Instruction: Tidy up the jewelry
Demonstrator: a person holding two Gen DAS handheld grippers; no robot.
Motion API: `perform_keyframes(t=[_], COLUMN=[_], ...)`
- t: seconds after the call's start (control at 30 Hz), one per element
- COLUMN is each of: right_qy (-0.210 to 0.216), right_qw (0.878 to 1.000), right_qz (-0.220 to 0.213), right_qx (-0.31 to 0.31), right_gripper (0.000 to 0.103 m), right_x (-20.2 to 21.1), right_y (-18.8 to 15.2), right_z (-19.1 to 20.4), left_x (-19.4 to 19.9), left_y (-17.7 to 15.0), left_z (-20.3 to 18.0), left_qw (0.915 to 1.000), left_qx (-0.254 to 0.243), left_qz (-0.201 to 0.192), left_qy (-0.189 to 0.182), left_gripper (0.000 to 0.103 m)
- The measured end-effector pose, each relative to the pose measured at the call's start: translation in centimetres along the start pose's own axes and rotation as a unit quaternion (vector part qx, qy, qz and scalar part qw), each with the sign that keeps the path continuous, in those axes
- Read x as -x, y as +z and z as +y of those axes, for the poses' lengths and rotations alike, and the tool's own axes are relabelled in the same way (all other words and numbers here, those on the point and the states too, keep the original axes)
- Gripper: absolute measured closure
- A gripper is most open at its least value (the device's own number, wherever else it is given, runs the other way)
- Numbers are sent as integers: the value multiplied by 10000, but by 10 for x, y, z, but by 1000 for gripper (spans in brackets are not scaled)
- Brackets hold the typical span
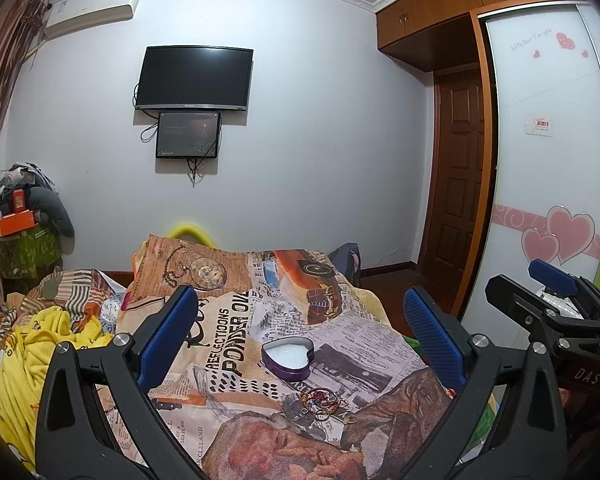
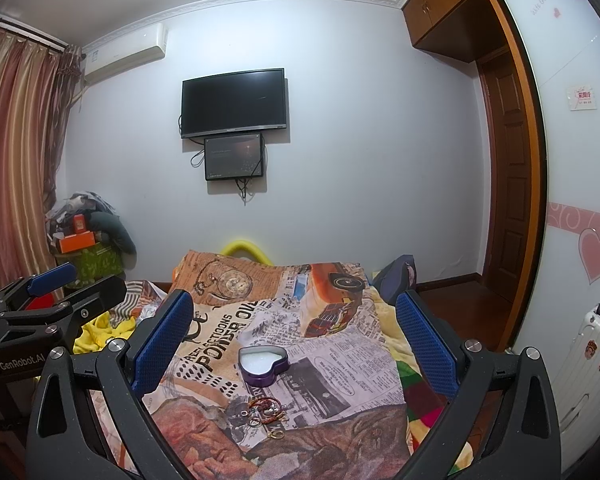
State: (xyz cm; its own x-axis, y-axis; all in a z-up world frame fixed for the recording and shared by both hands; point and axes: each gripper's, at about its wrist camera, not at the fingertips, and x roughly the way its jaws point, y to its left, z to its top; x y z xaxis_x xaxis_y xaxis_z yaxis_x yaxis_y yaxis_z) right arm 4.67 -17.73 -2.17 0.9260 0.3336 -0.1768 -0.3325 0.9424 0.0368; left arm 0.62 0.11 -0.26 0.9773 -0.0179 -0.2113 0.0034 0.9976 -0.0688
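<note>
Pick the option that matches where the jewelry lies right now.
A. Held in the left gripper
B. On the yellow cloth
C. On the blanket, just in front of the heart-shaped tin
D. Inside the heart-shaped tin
C: the jewelry lies in a small heap on the blanket, nearer the cameras than the open heart-shaped tin, which holds only white padding.

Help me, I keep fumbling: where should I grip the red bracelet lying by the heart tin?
Pinch the red bracelet on its free rim nearest the heart tin, coming straight down from above; it lies flat on the soft blanket, tangled with small rings on its near side.
</note>
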Motion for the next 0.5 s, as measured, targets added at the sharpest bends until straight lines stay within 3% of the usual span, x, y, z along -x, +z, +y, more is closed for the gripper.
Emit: perform_keyframes(t=[0.5], right_qy=[-12], right_qw=[10000], right_qz=[60], right_qx=[15], right_gripper=[2], right_x=[-4], right_y=[-9], right_z=[1], left_x=[-7], left_y=[-4], left_z=[0], left_qw=[10000], left_qx=[11], left_qz=[69], left_qy=[28], left_gripper=[0])
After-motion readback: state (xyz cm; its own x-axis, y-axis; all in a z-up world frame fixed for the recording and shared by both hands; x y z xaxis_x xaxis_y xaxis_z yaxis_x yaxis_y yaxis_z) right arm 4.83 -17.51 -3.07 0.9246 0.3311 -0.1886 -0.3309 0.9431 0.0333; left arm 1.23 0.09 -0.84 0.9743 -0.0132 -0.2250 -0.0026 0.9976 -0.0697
